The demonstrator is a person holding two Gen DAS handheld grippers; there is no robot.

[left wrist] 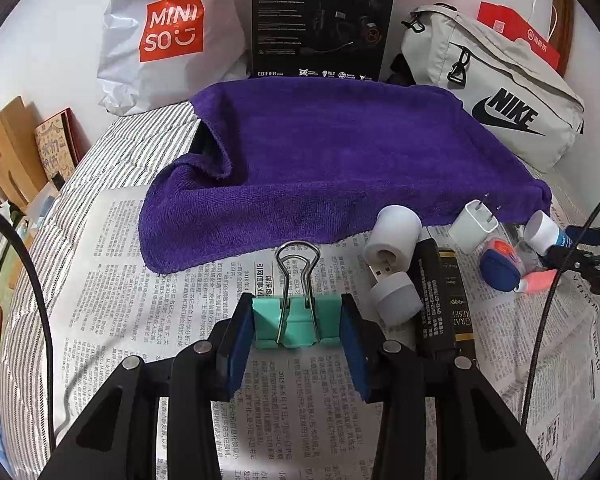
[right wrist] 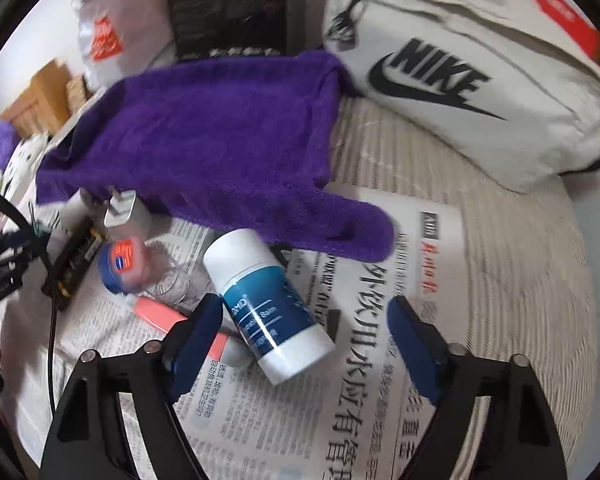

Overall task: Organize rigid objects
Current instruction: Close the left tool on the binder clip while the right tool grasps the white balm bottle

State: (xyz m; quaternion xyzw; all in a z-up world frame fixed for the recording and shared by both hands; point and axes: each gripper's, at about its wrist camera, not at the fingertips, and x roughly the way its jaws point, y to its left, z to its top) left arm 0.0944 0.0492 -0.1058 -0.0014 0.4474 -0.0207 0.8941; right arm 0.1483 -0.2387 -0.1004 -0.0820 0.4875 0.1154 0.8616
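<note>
Left tongs (left wrist: pixel 296 322) pinching teal binder clip (left wrist: pixel 296 322), right tongs (right wrist: pixel 306 334) spread, apparently astride balm tube (right wrist: pixel 270 308)

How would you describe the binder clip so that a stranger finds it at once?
Start at the purple towel and come down to the newspaper before it. The binder clip sits pinched in the left hand-held gripper. It is the only mint-green thing, with silver wire handles.

Purple towel (left wrist: pixel 324 160), newspaper (left wrist: pixel 148 280), Nike bag (left wrist: pixel 512 92), Miniso bag (left wrist: pixel 168 36), black box (left wrist: pixel 320 20)

Towel (left wrist: pixel 324 168) on newspaper (left wrist: pixel 112 280) (bags behind).
</note>
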